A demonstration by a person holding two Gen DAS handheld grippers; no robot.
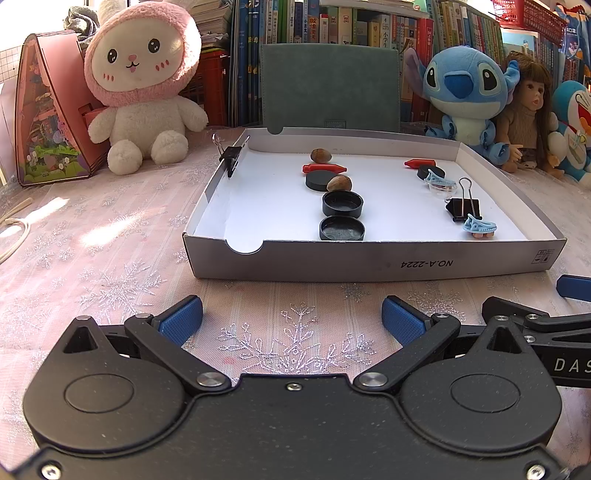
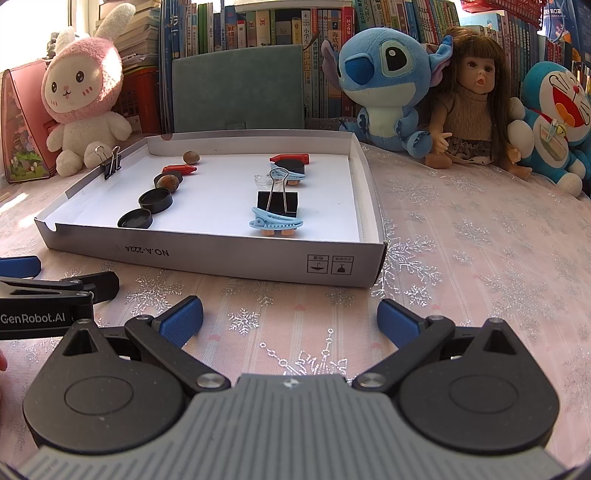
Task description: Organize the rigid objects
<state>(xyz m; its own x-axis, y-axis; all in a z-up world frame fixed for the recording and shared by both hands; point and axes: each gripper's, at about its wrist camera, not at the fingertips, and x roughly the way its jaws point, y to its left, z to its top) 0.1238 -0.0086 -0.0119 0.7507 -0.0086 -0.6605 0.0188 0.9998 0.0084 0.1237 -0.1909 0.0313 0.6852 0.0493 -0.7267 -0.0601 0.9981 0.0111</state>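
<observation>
both tongs, left (image 1: 291,319) and right (image 2: 290,319), gape released and empty over the worktop (image 2: 480,258), cardboard tray (image 1: 369,264) just ahead.

caps (image 1: 341,216) left in tray (image 1: 369,260), binder clip (image 1: 464,208) right, toys behind

Caps (image 1: 342,204), nuts (image 1: 339,182), clips (image 2: 276,221) inside tray (image 2: 221,254).

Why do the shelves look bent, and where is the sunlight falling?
Left wrist view: the fisheye lens bows the bookshelf; sunlight patches brighten the tablecloth at left. Right wrist view: the same curving; the window at upper left is washed out.
</observation>
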